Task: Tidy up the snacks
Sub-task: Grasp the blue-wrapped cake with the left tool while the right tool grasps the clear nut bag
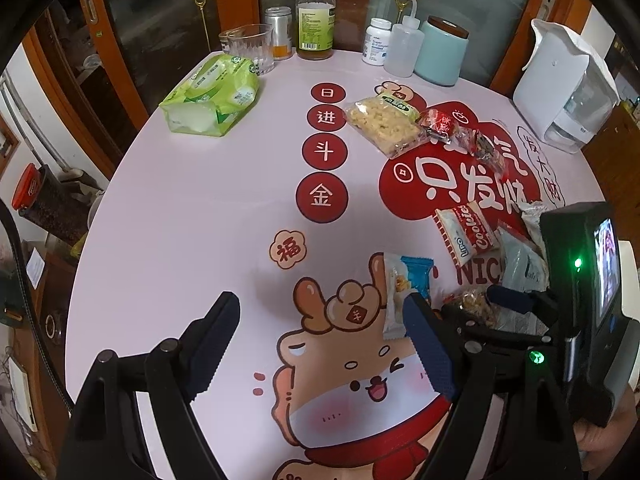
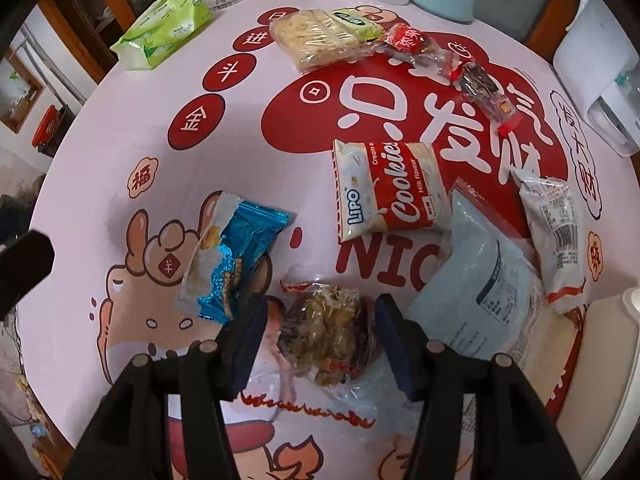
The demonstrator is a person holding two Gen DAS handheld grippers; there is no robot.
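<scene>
My right gripper [image 2: 322, 340] points down at the table, shut on a clear packet of brown crunchy snack [image 2: 328, 320] that sits low over the cloth. The right gripper [image 1: 488, 304] and its packet [image 1: 472, 304] also show in the left wrist view. A blue-and-white snack packet [image 2: 236, 256] lies just left of it. My left gripper [image 1: 324, 344] hangs open over the deer print, holding nothing, its right finger overlapping the blue packet [image 1: 412, 280]. A red-and-white Lipo cookies bag [image 2: 392, 188] lies beyond.
A pale blue bag [image 2: 472, 280] and a white packet [image 2: 556, 228] lie to the right. A yellow noodle snack [image 2: 320, 36] and red candy wrappers [image 2: 408, 40] sit further back. A green tissue pack [image 1: 212, 100], bottles [image 1: 316, 16] and a white jug [image 1: 560, 92] line the round table [image 1: 200, 220].
</scene>
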